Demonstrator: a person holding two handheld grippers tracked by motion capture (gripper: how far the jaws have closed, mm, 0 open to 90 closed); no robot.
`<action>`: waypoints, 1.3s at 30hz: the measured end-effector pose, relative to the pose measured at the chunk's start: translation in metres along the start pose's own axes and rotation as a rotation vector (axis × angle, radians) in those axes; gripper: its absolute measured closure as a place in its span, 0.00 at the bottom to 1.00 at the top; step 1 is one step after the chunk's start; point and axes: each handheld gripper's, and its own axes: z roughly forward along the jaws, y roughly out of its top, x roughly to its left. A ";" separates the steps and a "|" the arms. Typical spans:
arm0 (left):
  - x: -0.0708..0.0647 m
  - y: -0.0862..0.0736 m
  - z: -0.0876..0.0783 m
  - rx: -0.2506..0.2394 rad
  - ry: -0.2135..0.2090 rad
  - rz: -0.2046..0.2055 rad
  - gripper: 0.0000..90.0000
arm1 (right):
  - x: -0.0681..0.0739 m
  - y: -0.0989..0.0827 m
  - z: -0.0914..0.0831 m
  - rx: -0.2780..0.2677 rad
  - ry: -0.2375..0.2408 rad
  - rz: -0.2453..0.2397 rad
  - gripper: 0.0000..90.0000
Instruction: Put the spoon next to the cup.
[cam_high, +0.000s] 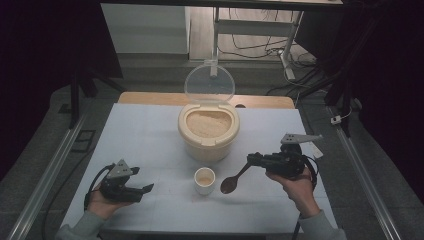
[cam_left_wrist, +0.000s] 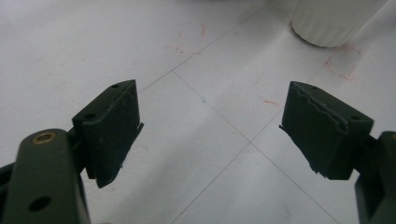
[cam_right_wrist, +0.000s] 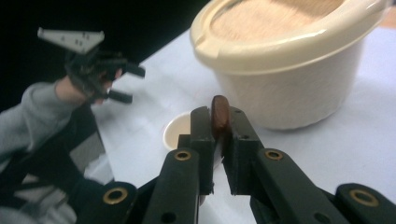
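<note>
My right tool (cam_high: 251, 160) is squeezed shut on the handle of a dark brown wooden spoon (cam_high: 234, 179). The spoon slants down and left, its bowl right beside the small white cup (cam_high: 204, 180) on the bench (cam_high: 145, 145). My left tool (cam_high: 145, 189) sits low, wide open, holding nothing.

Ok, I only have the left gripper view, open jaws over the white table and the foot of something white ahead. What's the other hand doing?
Observer: The right gripper is shut on a brown wooden spoon, gripping its handle.
Operator: Where's the spoon's bowl?
Observer: Just right of a small white cup, low near the table.
Operator: Anything in the cup?
Observer: A little beige grain lies at its bottom.
Operator: And behind the cup?
Observer: A cream container full of grain, its clear lid standing open.
</note>
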 end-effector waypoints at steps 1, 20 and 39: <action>0.000 0.000 0.000 0.001 0.000 0.000 0.21 | 0.000 0.000 0.001 0.013 0.004 -0.007 0.92; 0.000 0.000 0.002 0.011 -0.004 0.009 0.21 | 0.005 0.001 0.050 0.263 0.104 -0.065 0.92; 0.000 0.000 0.003 0.019 -0.007 0.011 0.21 | -0.017 -0.012 0.071 0.187 -0.077 -0.147 0.74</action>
